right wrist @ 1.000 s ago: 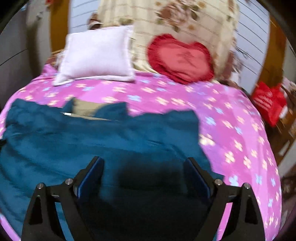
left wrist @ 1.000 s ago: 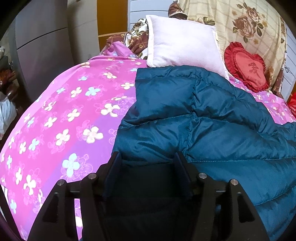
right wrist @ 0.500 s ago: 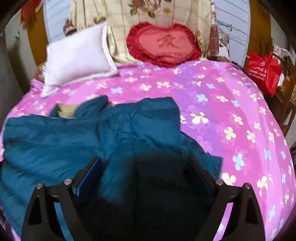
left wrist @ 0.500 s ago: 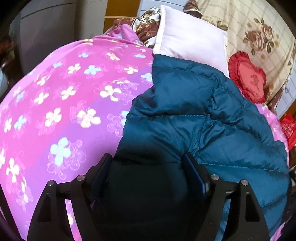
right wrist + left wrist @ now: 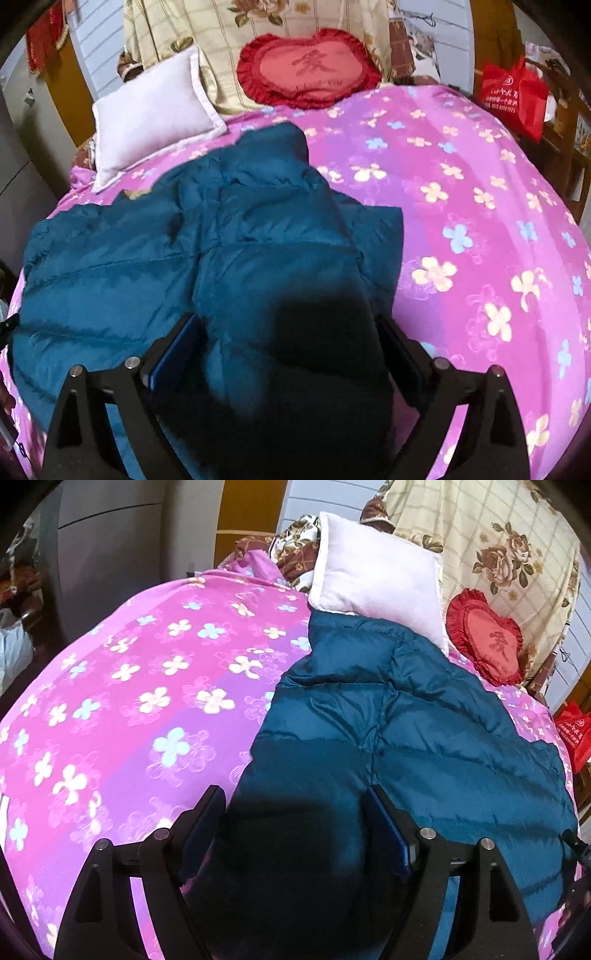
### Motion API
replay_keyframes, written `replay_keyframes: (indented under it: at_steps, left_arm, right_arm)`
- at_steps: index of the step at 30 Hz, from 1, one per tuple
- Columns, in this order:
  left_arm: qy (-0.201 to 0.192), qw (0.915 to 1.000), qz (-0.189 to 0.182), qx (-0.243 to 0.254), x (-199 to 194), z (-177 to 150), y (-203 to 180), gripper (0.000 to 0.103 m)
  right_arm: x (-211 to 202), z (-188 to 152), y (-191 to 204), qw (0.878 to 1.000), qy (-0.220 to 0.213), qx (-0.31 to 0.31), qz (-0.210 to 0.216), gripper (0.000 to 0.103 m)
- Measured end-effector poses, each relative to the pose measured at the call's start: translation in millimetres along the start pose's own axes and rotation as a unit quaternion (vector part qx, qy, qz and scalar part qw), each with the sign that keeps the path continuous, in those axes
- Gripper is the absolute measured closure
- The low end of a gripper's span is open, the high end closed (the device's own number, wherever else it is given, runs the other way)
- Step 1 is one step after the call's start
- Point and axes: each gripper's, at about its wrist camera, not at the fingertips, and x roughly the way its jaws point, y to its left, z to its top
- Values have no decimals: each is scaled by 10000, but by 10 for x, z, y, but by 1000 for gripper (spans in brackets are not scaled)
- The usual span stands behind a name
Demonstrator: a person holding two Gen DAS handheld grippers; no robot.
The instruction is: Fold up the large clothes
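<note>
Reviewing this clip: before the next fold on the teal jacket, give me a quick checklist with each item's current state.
1. Left tongs open, nothing pinched: ok.
2. Right tongs open over the fabric: ok; pads appear apart from it.
3. Teal jacket lying on the pink floral bedspread: ok.
4. Jacket smooth before folding: not ok, the part on the right wrist view is bunched and overlapped.
5. White pillow clear of the jacket: not ok, the jacket's far edge touches it.
6. Zipper closed: cannot tell.

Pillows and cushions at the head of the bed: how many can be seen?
2. A white pillow lies on the left by the teal jacket's far end; a red heart-shaped cushion leans against the floral cloth behind. Others may be hidden under that cloth.
</note>
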Motion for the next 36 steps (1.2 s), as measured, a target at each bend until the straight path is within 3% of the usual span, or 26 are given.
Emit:
replay_keyframes:
  at_steps: [8,22,33,36]
  left_arm:
    - [81,9999,-109,-75,25,-15,63,43]
    - [379,9977,-511,-234,321,37,109,43]
    - [705,9893,-1101,-648,607,65,277,24]
    - [633,9906,-1107,-495,613,63,233,21]
  right_arm:
    - [-189,-71,-9,9998,18,-130,129,0]
    - [183,18,-225,9980,382,228,450,0]
    - [498,114,-354,9909,704,413,1074,0]
    - [539,147,-327,9911,700,320,1089,0]
